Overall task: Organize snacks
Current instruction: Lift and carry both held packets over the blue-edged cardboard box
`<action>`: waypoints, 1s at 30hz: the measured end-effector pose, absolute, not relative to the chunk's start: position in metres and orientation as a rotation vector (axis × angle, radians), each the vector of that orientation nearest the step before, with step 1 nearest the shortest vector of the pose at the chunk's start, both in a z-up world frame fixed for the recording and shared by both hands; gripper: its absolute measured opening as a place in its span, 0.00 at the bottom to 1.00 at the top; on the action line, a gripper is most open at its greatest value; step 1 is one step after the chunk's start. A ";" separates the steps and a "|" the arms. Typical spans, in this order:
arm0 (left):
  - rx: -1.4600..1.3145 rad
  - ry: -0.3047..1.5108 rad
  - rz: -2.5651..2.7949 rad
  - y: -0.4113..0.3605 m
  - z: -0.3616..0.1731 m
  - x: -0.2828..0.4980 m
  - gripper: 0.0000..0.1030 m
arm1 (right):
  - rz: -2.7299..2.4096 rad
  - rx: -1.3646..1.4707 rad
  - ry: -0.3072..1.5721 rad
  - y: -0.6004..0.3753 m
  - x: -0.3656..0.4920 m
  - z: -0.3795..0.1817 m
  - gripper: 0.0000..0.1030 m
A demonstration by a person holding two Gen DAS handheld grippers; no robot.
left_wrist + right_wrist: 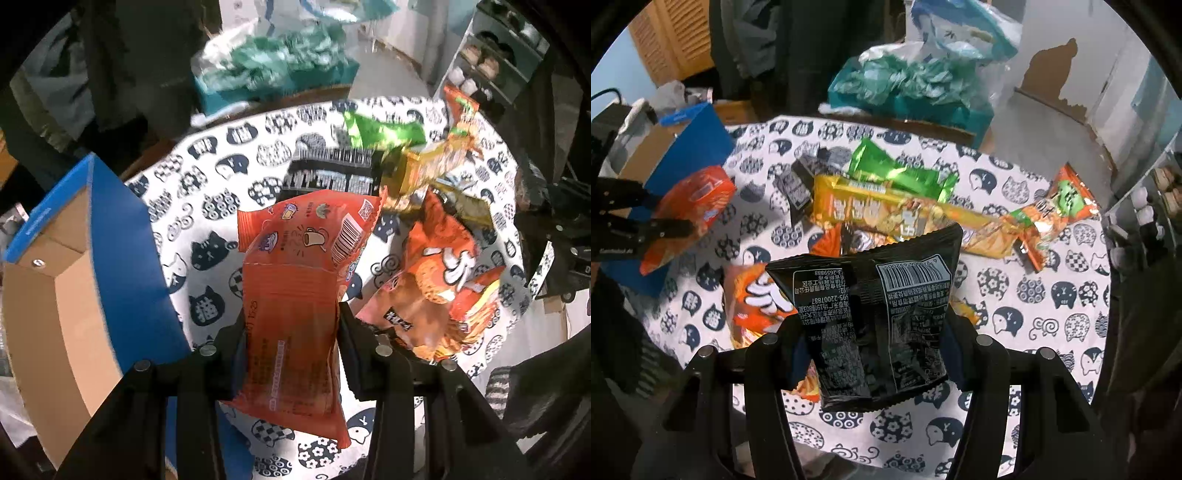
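Note:
My left gripper (291, 326) is shut on an orange snack packet (291, 266), held up above the cat-print tablecloth (207, 206); its barcode side faces the camera. The right wrist view shows the same packet (698, 199) in the left gripper (670, 221), just in front of the open blue box (690, 147). My right gripper (873, 325) is shut on a black snack packet (879, 288), lifted over the pile. The blue box (122, 240) stands at the table's left edge, its brown inside showing.
On the cloth (1034, 295) lie a green packet (897, 170), a long yellow packet (886, 214), an orange-and-green packet (1060, 210), a small black packet (798, 184) and an orange chips bag (757, 295). Teal plastic bags (905, 85) sit behind the table, a shelf (1145, 206) at right.

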State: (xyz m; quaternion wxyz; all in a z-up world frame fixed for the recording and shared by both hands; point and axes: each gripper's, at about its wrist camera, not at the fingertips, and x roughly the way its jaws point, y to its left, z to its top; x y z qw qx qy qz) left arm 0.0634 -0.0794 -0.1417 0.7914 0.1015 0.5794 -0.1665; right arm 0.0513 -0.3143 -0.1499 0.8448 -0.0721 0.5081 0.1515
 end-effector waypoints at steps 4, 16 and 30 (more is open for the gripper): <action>0.223 1.200 -0.354 -0.073 -0.128 0.060 0.42 | 0.312 -0.134 1.049 -0.312 0.052 -0.134 0.56; 0.202 1.094 -0.272 -0.033 -0.088 0.052 0.42 | 0.380 -0.150 0.956 -0.262 0.055 -0.084 0.56; 0.109 0.964 -0.196 0.035 -0.052 0.038 0.42 | 0.515 -0.195 0.922 -0.165 0.066 -0.060 0.56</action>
